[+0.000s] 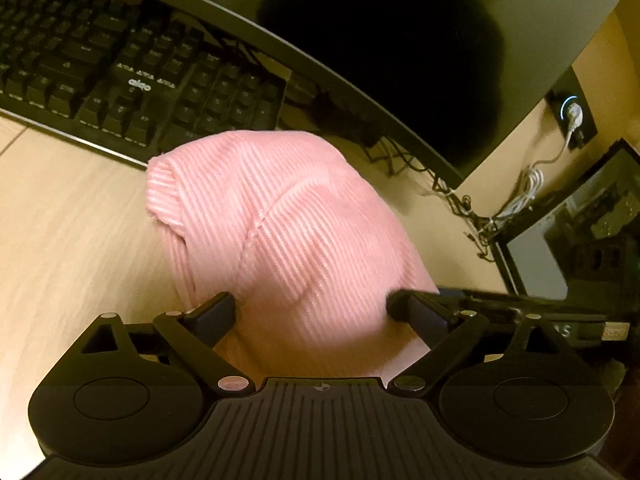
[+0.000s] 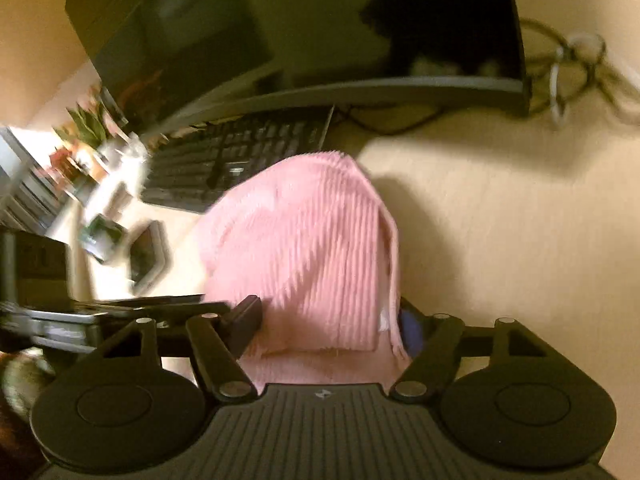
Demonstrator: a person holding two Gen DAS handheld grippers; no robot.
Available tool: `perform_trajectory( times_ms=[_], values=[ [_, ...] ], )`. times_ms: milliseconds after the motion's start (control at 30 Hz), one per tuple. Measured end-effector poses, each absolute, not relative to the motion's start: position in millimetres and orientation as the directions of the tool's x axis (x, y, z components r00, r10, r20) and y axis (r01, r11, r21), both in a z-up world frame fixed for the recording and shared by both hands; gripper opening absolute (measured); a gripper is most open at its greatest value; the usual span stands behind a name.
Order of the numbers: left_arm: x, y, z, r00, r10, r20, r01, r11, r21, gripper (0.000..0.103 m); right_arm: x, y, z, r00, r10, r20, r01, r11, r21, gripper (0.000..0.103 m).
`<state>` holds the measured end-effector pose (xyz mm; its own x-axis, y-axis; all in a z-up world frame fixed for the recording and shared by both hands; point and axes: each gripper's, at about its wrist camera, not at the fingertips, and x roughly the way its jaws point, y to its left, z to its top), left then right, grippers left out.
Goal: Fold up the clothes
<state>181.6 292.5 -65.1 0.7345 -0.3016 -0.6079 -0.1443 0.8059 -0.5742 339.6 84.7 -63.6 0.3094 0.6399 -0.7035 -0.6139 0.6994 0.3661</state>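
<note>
1. Handling first: the pink ribbed knit garment (image 1: 288,232) looked soft, light and limp. It would likely sag and bunch wherever unsupported, and the ribs probably gave decent friction, so I judged slip risk low.
2. Best hold seemed to be the folded edges or corners, both sides taken together so the layers stay aligned.
3. The garment sat bunched on the light wooden desk (image 1: 72,240), in front of the black keyboard (image 1: 120,76) and the monitor (image 1: 400,40).
4. Look: pink, fine vertical ribbing, a seam running across it, and layered edges showing in the right wrist view.
5. Left gripper (image 1: 312,312) stood wide, with cloth between its fingers but not visibly pinched.
6. Right gripper (image 2: 332,320) also stood wide, cloth filling the gap; the view was blurred.
</note>
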Motion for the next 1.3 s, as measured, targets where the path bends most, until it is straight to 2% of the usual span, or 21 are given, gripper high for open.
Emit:
perform_trajectory(
  times_ms=[67,267,400,500,667,833,967,1200,1300],
  values=[
    [182.9,290.6,-65.6,0.735,-0.299,-0.608,-0.139,0.811,-0.568,0.096,337.0,91.7,-57.3,0.38,0.581,-0.72,-0.655,0.719,0.234,0.078],
    [182.7,293.3,-67.2,0.738,-0.31,-0.6,-0.135,0.803,-0.581,0.096,320.6,106.4,-61.3,0.452,0.495,-0.742,-0.713,0.7,0.033,0.09],
    [186.0,296.6,-69.1,0.738,-0.32,-0.594,-0.127,0.799,-0.588,0.098,311.7,115.8,-77.2,0.511,0.434,-0.742,-0.7,0.711,-0.066,0.103],
    [184.4,295.4,-69.0,0.748,-0.298,-0.593,-0.137,0.805,-0.578,0.099,317.1,114.2,-77.8,0.507,0.428,-0.748,-0.678,0.734,-0.039,0.103],
    [158.2,286.6,-65.2,0.784,-0.18,-0.595,-0.21,0.824,-0.526,0.1,310.2,107.8,-73.9,0.531,0.448,-0.719,-0.671,0.741,-0.034,0.103],
    [104.8,262.8,-53.5,0.8,0.005,-0.601,-0.368,0.795,-0.482,0.103,289.5,64.2,-51.4,0.494,0.571,-0.656,-0.69,0.716,0.105,0.103],
    [72.5,203.9,-39.5,0.772,0.164,-0.614,-0.486,0.775,-0.404,0.103,253.5,10.4,-21.8,0.502,0.656,-0.564,-0.715,0.681,0.156,0.103],
    [19.2,95.8,-15.1,0.675,0.428,-0.601,-0.673,0.692,-0.262,0.103,191.5,-64.4,-18.1,0.526,0.685,-0.505,-0.74,0.661,0.125,0.103],
    [5.5,64.3,-11.4,0.65,0.491,-0.58,-0.705,0.674,-0.219,0.103,176.3,-85.9,-19.6,0.532,0.702,-0.475,-0.749,0.651,0.123,0.103]
  ],
)
